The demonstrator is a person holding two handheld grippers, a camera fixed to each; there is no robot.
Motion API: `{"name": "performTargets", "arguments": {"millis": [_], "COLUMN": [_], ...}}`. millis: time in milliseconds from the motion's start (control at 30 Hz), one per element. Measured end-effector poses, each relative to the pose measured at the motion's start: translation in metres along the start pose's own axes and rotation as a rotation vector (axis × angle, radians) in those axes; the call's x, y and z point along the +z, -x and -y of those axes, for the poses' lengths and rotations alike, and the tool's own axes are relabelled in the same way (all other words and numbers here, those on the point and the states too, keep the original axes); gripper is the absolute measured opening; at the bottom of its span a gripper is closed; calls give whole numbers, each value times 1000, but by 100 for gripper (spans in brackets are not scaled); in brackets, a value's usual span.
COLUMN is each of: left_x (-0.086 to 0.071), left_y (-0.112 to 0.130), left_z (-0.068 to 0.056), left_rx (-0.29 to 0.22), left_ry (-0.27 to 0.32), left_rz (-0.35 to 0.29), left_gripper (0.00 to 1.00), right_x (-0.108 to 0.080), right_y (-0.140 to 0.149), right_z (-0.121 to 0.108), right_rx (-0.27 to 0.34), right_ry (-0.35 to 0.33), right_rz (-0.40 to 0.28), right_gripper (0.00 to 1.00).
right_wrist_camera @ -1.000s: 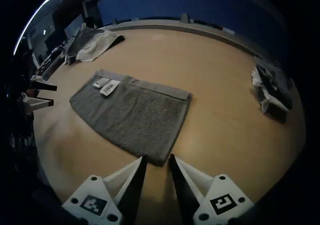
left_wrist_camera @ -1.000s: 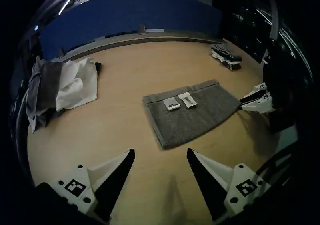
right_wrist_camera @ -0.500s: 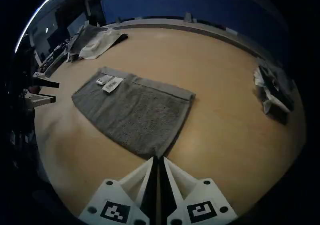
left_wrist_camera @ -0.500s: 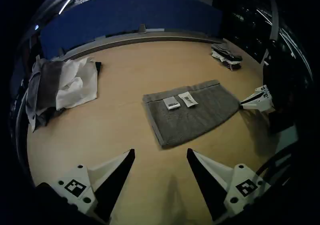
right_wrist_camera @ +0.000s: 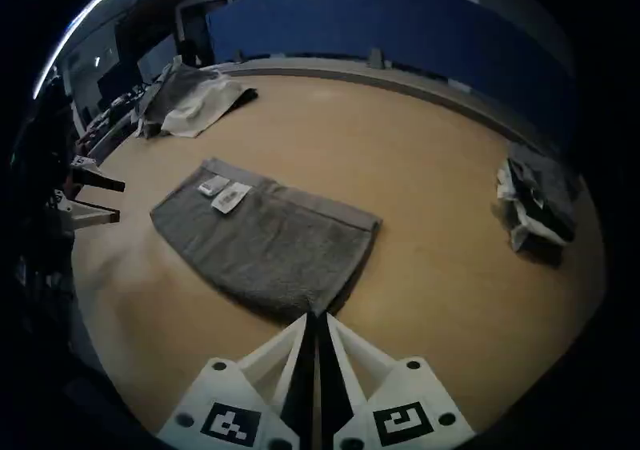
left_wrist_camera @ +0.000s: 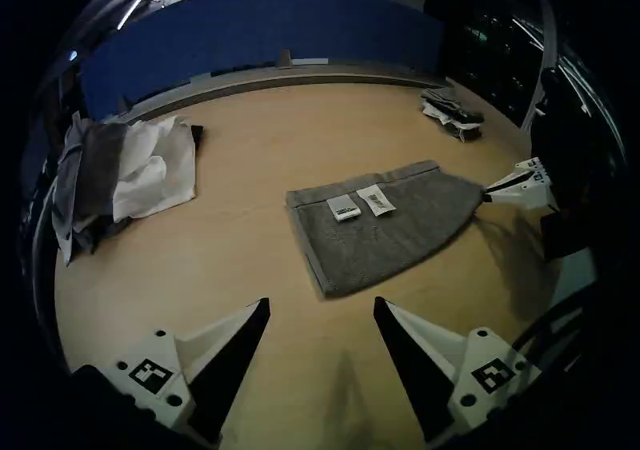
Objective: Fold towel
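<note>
A grey towel lies flat on the wooden table, with two white labels near one edge. My left gripper is open above bare table, a short way in front of the towel's near corner. In the right gripper view, my right gripper is shut on the nearest corner of the towel, which is raised slightly off the table. The left gripper view shows that right gripper pinching the towel's far right corner. Across the towel, the open left gripper is seen in the right gripper view.
A heap of white and grey cloths lies at the table's left side. A small dark pile of cloth sits at the far right. A blue partition runs behind the table's curved back edge.
My right gripper went from open to shut on the towel's corner, then rose a little with it. The left gripper has not moved.
</note>
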State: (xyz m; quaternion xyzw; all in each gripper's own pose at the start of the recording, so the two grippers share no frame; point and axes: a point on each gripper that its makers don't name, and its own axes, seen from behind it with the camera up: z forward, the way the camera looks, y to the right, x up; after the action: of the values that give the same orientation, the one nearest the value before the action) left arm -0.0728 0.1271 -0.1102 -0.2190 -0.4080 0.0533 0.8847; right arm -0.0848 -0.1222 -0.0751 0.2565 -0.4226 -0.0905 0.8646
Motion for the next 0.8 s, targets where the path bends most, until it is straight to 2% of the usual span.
{"name": "performTargets", "arguments": {"millis": [200, 800], "left_x": [-2, -7], "left_y": [-1, -3], "left_z": [1, 5], "left_rx": [-8, -21], "left_ry": [1, 5], "left_rz": [-7, -30], "left_gripper": [97, 97], "right_x": [-7, -1], "right_y": [-29, -93], "right_z": [5, 34], "right_rx": [-35, -176], "right_ry": [3, -17], "right_rz": [-47, -99], "right_gripper": [2, 2]}}
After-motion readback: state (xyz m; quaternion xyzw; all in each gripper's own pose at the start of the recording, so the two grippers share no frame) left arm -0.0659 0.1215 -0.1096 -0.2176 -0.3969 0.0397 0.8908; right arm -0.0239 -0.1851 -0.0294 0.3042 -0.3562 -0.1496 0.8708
